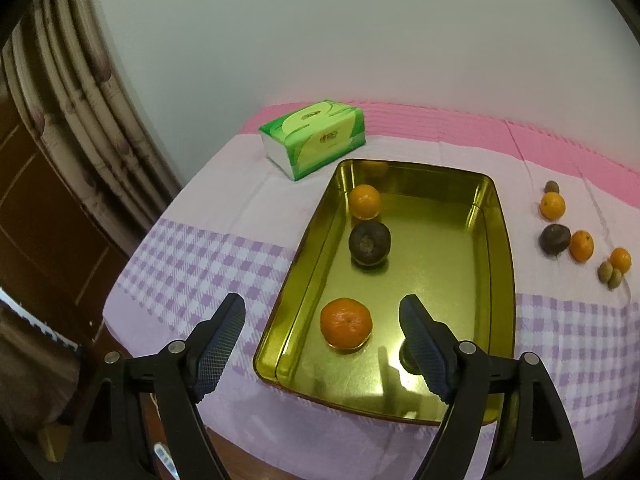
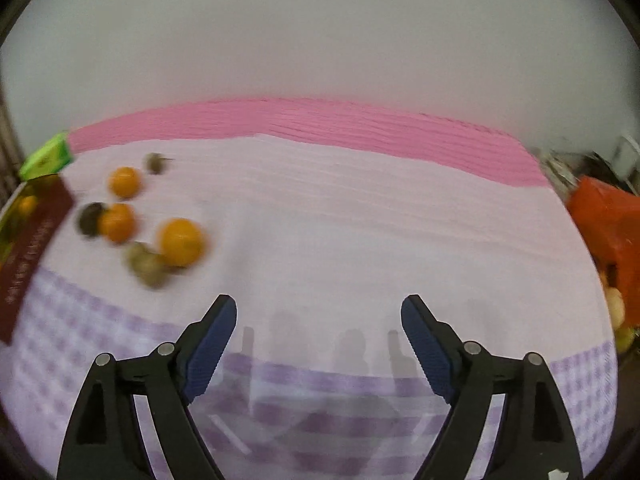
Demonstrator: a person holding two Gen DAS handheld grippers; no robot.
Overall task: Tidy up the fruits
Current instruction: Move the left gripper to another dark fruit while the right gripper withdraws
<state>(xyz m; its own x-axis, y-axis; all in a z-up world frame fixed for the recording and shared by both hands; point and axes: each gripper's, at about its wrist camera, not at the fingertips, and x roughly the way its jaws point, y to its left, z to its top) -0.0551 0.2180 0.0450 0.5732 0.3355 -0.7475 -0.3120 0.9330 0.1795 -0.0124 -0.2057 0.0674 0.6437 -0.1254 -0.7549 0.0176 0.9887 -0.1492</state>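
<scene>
A gold metal tray lies on the checked cloth. In it are an orange near the front, a dark round fruit in the middle and another orange at the back. My left gripper is open above the tray's front end, with the near orange between its fingers, apart from both. A small dark fruit sits half hidden behind the right finger. Loose fruits lie on the cloth right of the tray. My right gripper is open and empty over bare cloth; the blurred fruit pile is to its far left.
A green tissue pack stands behind the tray's left corner. A wall runs behind the pink table edge. A curtain and wooden door are at the left. An orange-red box with other fruit is at the far right.
</scene>
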